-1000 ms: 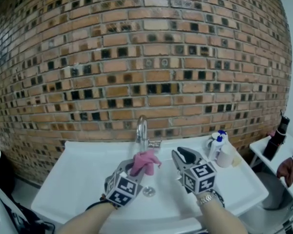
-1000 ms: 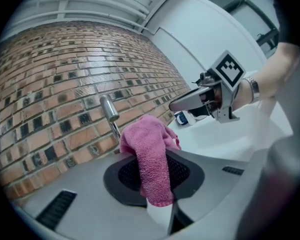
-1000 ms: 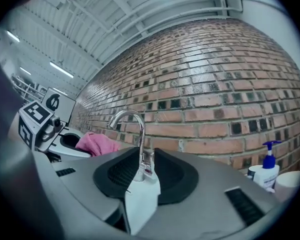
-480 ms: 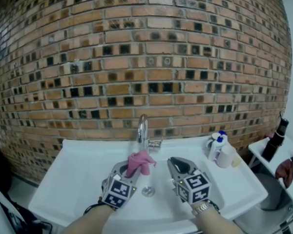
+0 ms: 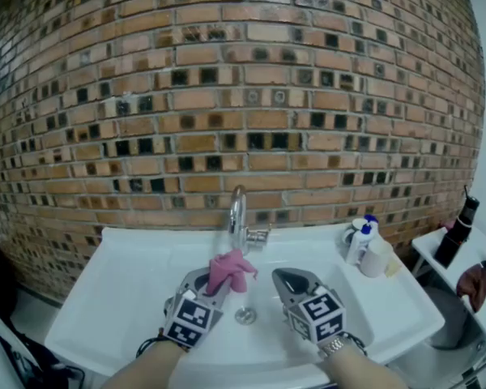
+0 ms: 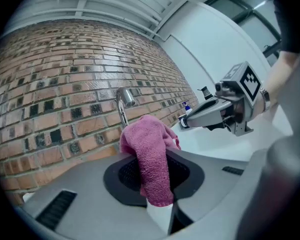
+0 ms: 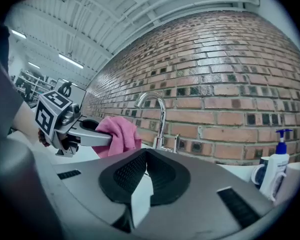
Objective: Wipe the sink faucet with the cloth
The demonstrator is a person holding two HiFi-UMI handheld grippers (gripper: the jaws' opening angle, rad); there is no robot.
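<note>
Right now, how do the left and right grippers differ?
The left gripper is shut on the pink cloth; the right gripper has just closed, with nothing between its jaws. The left sits nearer the faucet than the right. Both point toward the brick wall over the sink.

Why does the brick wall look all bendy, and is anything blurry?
Head view: the wide lens bows the wall outward, and everything is fairly sharp. Left gripper view: black rounded corners, wall curved, cloth crisp, bottom edge nearest the lens soft. Right gripper view: the same curving, bright ceiling lights, a shine on the faucet.
</note>
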